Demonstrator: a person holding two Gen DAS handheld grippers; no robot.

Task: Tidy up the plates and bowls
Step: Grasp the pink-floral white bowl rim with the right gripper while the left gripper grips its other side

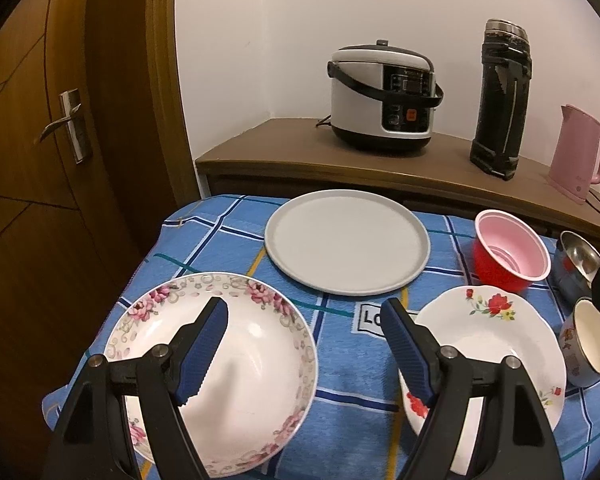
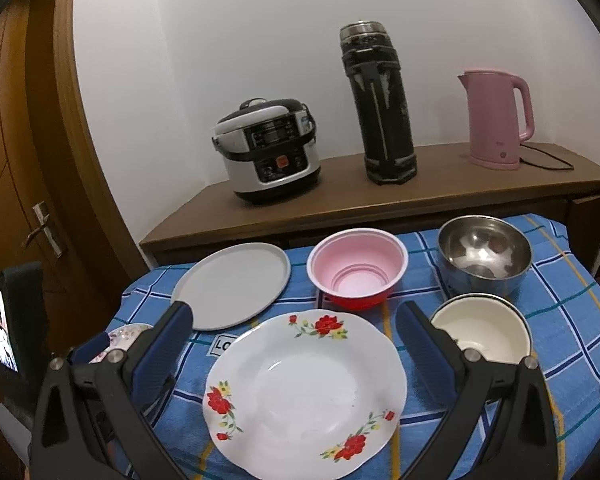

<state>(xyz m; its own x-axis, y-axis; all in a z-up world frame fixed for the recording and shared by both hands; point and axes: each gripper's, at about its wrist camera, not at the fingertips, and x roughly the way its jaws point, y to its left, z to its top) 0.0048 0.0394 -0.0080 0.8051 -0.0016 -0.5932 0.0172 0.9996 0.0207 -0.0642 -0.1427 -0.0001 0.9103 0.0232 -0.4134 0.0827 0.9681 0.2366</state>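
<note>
Plates: grey plate point(image 1: 347, 241) at back of blue checked cloth point(image 1: 340, 360); pink-rimmed plate point(image 1: 236, 368) front left; red-flower plate point(image 2: 306, 390) front centre; all apart, none stacked.
Bowls: red bowl point(image 2: 358, 270) behind red-flower plate; steel bowl point(image 2: 484, 258) back right; cream bowl point(image 2: 484, 330) just in front of it, each standing alone.
Progress: seemingly at the start; nothing nested or stacked, all sorting left to do.
Left gripper point(image 1: 304, 354): wide apart, holding nothing, raised over gap between pink-rimmed and red-flower plates, tilted down toward cloth.
Right gripper point(image 2: 296, 354): wide apart, holding nothing, poised above red-flower plate, fingers straddling it.
Likely next: grasp on a plate rim, probably red-flower.
</note>
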